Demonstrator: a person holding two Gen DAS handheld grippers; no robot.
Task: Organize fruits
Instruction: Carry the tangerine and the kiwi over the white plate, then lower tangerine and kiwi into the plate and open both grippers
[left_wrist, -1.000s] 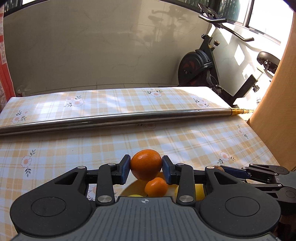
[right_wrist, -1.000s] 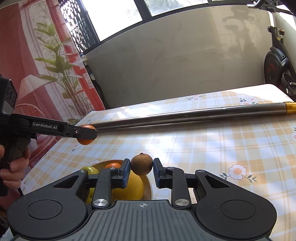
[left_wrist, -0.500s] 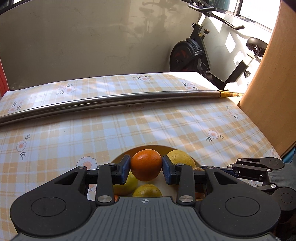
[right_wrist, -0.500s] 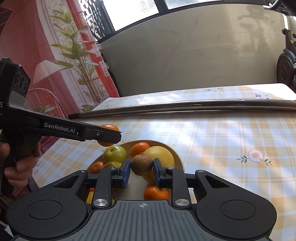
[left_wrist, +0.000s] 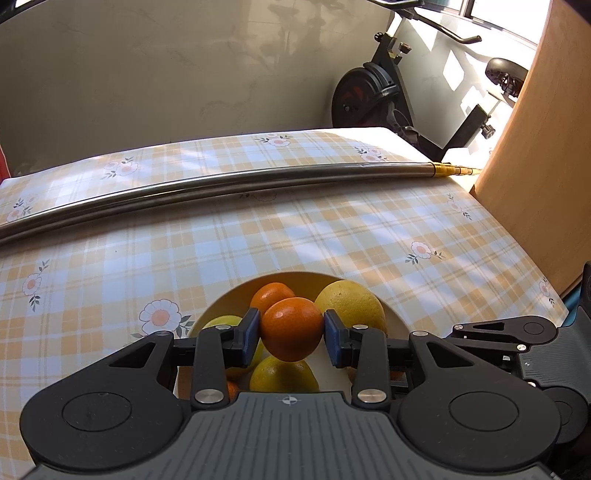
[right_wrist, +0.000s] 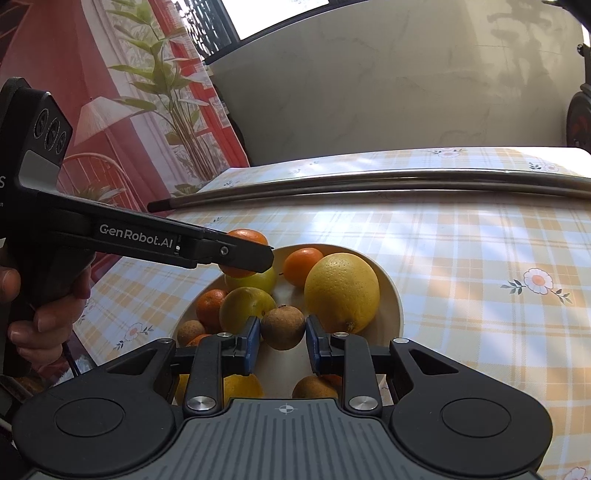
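Note:
My left gripper (left_wrist: 291, 330) is shut on an orange (left_wrist: 292, 328) and hangs just above a cream bowl (left_wrist: 295, 277) of fruit. In the right wrist view the same gripper (right_wrist: 255, 254) reaches in from the left over the bowl's far side, with the orange (right_wrist: 245, 235) showing above its finger. My right gripper (right_wrist: 282, 328) is shut on a small brown round fruit (right_wrist: 283, 326) over the bowl's near side. The bowl (right_wrist: 391, 314) holds a large yellow citrus (right_wrist: 341, 291), a small orange (right_wrist: 303, 260), yellow-green fruits and more small brown and orange ones.
A long steel pole (left_wrist: 229, 182) lies across the checked, flowered tablecloth (left_wrist: 110, 266) behind the bowl. A wooden panel (left_wrist: 543, 155) stands at the right edge, an exercise bike (left_wrist: 373, 96) behind it. A hand (right_wrist: 40, 317) grips the left gripper's handle.
Both grippers have come forward and tipped down over the bowl with their fruits still held; the bowl and its fruit now show fully under them.

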